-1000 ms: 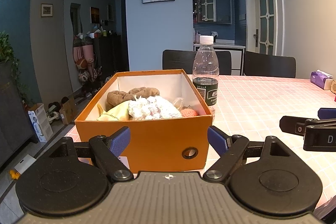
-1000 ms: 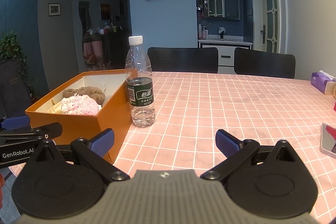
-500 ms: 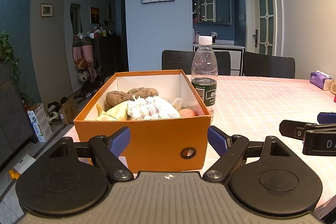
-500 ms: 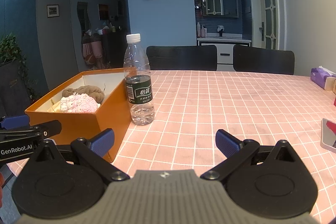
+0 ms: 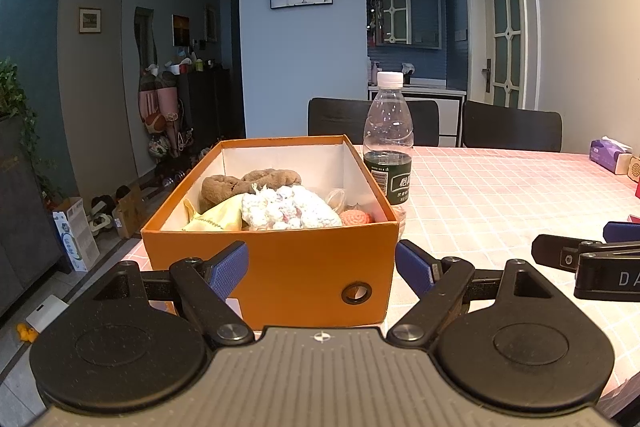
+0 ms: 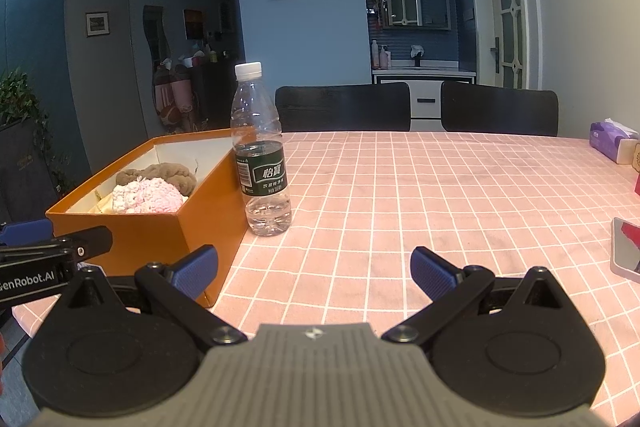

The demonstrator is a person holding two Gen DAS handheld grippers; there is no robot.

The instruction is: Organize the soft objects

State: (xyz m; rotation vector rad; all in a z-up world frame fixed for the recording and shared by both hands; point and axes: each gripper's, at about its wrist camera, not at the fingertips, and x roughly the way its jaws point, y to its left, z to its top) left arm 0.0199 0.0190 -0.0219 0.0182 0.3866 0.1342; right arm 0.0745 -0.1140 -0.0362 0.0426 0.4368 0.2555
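At centre frame of the left wrist view we see the open orange cardboard box [image 5: 280,267] on the pink checked bench [image 5: 500,195], holding a brown plush toy [image 5: 248,183], a white fluffy toy [image 5: 288,207] and a yellow cloth [image 5: 216,219]. Our left hand-held gripper [image 5: 322,269] and right hand-held gripper [image 6: 314,267] both hang spread apart, empty.

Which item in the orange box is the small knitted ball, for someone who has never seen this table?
On the pink checked tablecloth stands an open orange box beside a water bottle. The knitted ball lies in the box's near corner on the bottle's side. It is the only small, round, coral-orange piece, next to the larger fluffy white-and-pink bundle.
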